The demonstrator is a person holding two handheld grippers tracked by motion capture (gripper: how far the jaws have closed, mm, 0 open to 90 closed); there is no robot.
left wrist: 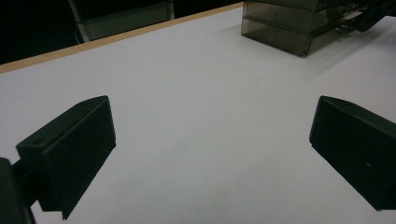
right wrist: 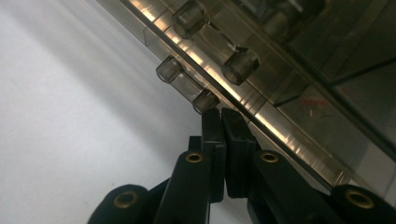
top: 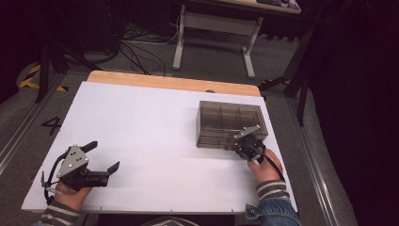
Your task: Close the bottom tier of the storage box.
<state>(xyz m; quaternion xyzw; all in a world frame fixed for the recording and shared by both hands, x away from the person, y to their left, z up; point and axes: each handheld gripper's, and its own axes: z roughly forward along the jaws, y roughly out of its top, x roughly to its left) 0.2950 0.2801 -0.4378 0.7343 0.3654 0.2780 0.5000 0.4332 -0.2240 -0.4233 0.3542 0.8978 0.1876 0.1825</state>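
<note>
We are holding the right gripper (top: 249, 147) against the front wall of the smoky translucent plastic compartment box (top: 230, 123), near that box's front right corner. In the right gripper view its two black jaws are pressed flat together at (right wrist: 224, 122), with nothing visible between them, tips just beside a small clear latch knob (right wrist: 187, 85) on the box's front edge. We cannot tell whether the tips are touching the box or just short of it.

We are resting the left gripper (top: 106, 157) low over the near left corner of the white table top (top: 141, 141), well apart from the box. Its jaws are standing wide apart and holding nothing; bare white surface lies between them in the left gripper view, with the box (left wrist: 299, 28) far off toward the right edge.

Progress, as we judge it: the work on the box is only beginning. The lid looks down and the latches look unopened; the right gripper is placed at the latch line but is not yet gripping anything. Opening the box seems to be what is left.

Box appearance: rectangular, grey-brown tinted, see-through, internal dividers forming several compartments, sitting near the far right corner of the table top. Contents are too dim to identify.
</note>
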